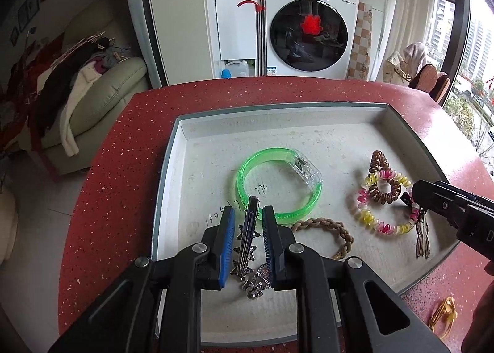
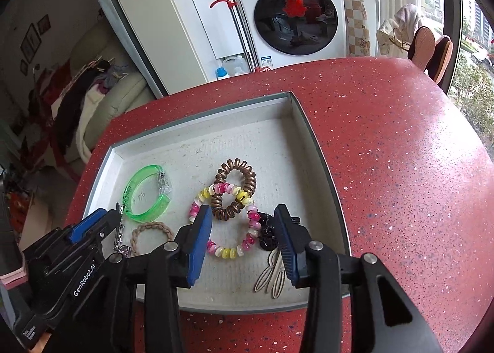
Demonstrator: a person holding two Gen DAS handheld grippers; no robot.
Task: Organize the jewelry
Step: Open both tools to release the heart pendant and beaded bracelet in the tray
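A shallow white tray (image 1: 173,149) sits on the red table. In it lie a green bangle (image 1: 247,174), a braided tan band (image 1: 324,225), a brown coil tie (image 1: 386,192), a pink-yellow coil tie (image 1: 370,218) and a wooden rabbit-ear charm (image 1: 422,242). My left gripper (image 1: 248,214) is open, its fingers on either side of a silver star hair clip (image 1: 247,242) without touching it. My right gripper (image 2: 244,214) is open over the pink-yellow coil tie (image 2: 228,251); a black coil tie (image 2: 267,234) lies against its right finger (image 2: 287,238).
A yellow clip (image 1: 444,316) lies on the red table (image 2: 401,152) outside the tray's near right corner. Past the table edge stand a washing machine (image 1: 308,22), a sofa with clothes (image 1: 92,84) and chairs by a window (image 2: 432,47).
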